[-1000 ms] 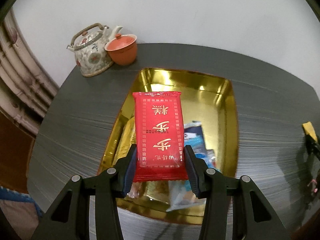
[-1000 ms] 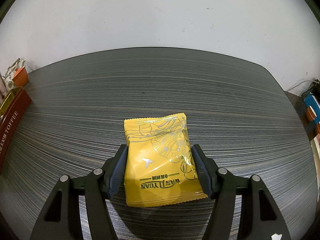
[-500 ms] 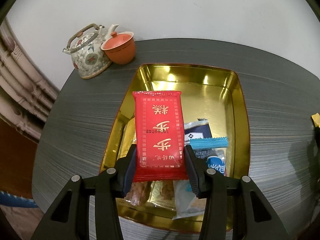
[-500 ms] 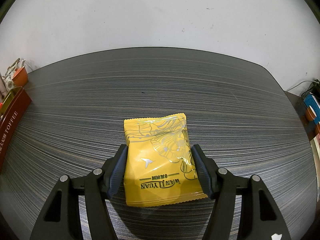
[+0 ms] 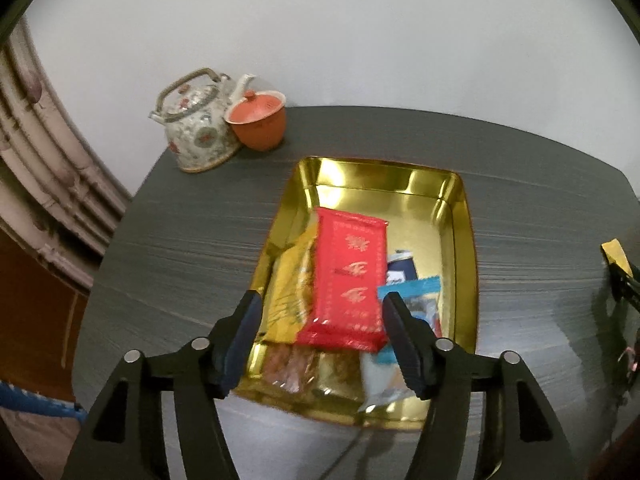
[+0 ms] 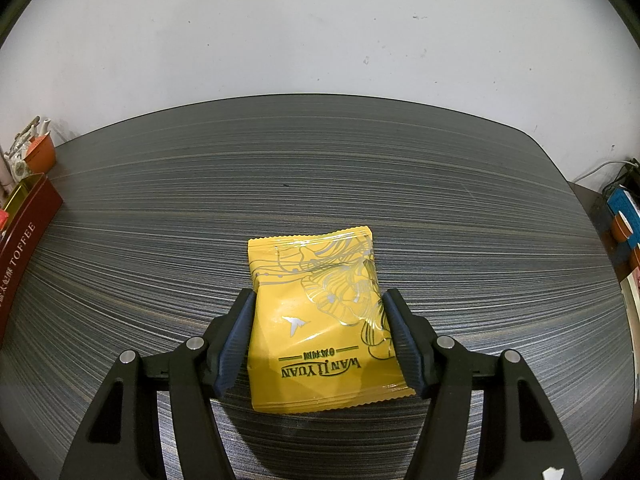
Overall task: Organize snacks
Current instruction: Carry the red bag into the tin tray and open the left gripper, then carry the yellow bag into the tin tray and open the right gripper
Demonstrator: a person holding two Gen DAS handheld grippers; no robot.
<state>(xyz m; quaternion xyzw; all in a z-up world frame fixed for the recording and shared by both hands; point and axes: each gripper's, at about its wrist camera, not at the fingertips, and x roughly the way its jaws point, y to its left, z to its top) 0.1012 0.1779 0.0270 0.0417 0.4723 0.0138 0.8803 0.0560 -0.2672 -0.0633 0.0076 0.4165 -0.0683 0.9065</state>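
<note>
Now, entries per item as seen from each wrist view.

Left gripper (image 5: 322,322): jaws opening, pads clear of the packet; a gap shows on both sides.
Red packet (image 5: 349,278): between and just ahead of the left fingers, touching neither pad, lying tilted on top of other snacks in the tray; slightly blurred.
Tray (image 5: 384,178): gold, rectangular, directly ahead of and below the left gripper; its far half is bare.
Yellow packet in tray (image 5: 291,288): just left of the red packet, partly under it.
Blue packets (image 5: 408,292): just right of the red packet, by the right finger; details blurred.
Clear-wrapped snacks (image 5: 296,362): at the near tray edge, under the red packet's near end.
Teapot (image 5: 196,128): far ahead and left of the left gripper, at the table's back corner.
Orange cup (image 5: 258,122): lidded, touching the teapot on its right.
Right gripper (image 6: 318,336): clamped on the yellow bag, both pads pressed to its sides.
Yellow bag (image 6: 320,320): held between the right fingers, far end pointing ahead; whether it rests on the table or is lifted, cannot tell.
Table (image 6: 320,184): dark, striped, bare ahead of the right gripper.
Toffee tin (image 6: 24,236): red side wall, far left of the right gripper.
</note>
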